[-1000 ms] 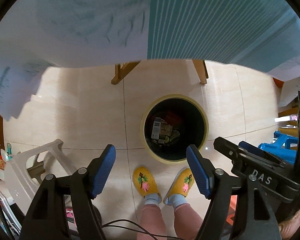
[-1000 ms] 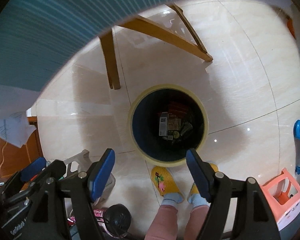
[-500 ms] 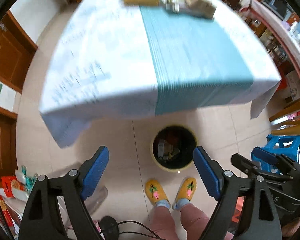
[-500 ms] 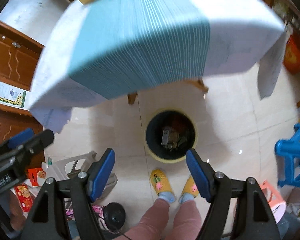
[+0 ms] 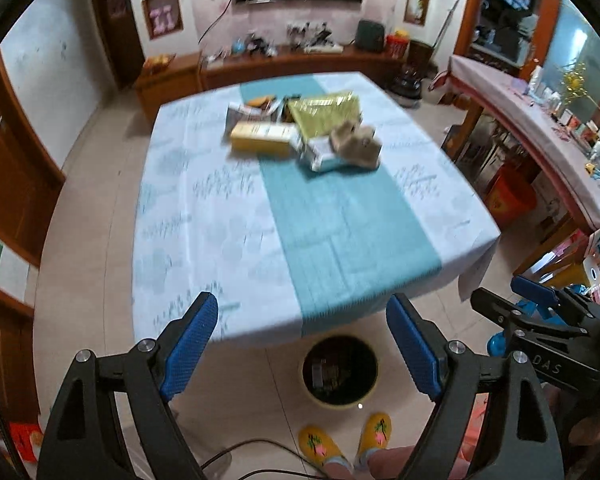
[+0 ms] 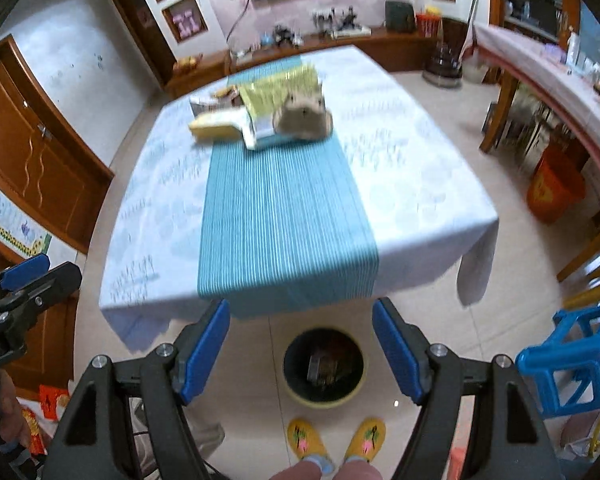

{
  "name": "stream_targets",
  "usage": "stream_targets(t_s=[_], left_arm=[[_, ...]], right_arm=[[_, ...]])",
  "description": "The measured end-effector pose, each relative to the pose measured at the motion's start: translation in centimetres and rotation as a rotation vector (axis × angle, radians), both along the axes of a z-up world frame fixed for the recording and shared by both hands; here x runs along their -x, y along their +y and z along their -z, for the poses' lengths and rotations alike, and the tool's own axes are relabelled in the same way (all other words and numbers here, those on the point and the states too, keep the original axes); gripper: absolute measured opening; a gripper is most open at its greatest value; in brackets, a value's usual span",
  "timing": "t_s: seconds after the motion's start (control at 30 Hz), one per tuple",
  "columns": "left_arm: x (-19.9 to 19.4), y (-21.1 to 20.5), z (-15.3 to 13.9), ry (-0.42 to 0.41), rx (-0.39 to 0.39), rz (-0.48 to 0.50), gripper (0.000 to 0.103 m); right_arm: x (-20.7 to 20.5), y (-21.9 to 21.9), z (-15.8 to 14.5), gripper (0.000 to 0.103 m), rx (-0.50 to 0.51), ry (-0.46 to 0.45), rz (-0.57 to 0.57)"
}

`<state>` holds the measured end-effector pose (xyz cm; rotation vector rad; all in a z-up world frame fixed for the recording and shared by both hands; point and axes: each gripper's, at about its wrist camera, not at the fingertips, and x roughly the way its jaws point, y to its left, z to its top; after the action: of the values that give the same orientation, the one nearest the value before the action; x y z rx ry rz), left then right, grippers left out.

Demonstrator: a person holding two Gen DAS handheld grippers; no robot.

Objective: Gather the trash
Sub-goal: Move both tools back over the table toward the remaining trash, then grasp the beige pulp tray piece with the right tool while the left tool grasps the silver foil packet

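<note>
Both the left gripper (image 5: 302,344) and the right gripper (image 6: 300,344) were held with fingers spread wide and nothing between them, above the floor short of the table's (image 5: 204,232) near edge. The trash pile (image 5: 300,128) lay clustered toward the far edge on the teal runner (image 5: 340,224); its yellow box (image 5: 262,138) lay flat, long axis across the runner. The bin (image 5: 340,370) stood on the floor by the near edge.

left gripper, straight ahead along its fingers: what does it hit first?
Probably the tablecloth near the table's front edge. The left gripper is open and empty, with nothing nearer between its fingers. Depth is uncertain; the trash pile lies farther back.
</note>
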<state>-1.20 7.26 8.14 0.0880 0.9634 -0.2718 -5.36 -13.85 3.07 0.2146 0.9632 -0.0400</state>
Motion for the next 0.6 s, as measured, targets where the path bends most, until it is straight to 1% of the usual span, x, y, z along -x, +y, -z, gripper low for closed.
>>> stream_targets(t_s=[0.13, 0.27, 0.4, 0.53, 0.6], left_arm=[[-1.1, -0.5, -1.8, -0.036, 0.017, 0.036, 0.085], [-2.7, -1.1, -2.5, -0.052, 0.026, 0.042, 0.085], [-5.7, -1.6, -2.6, -0.032, 0.05, 0.009, 0.085], [-9.3, -2.1, -1.6, -0.001, 0.056, -0.054, 0.085], [-11.7, -2.4, -0.6, 0.04, 0.06, -0.083, 0.085]], right_arm=[[-0.9, 0.4, -1.8, 0.074, 0.031, -0.036, -0.001], [-2.5, 0.4, -2.8, 0.074, 0.056, -0.063, -0.017], [-5.1, 0.0, -3.1, 0.074, 0.056, -0.06, -0.044], [-9.6, -0.7, -3.1, 0.074, 0.032, -0.06, -0.08], [-12.5, -1.4, -2.8, 0.074, 0.004, -0.057, -0.104]])
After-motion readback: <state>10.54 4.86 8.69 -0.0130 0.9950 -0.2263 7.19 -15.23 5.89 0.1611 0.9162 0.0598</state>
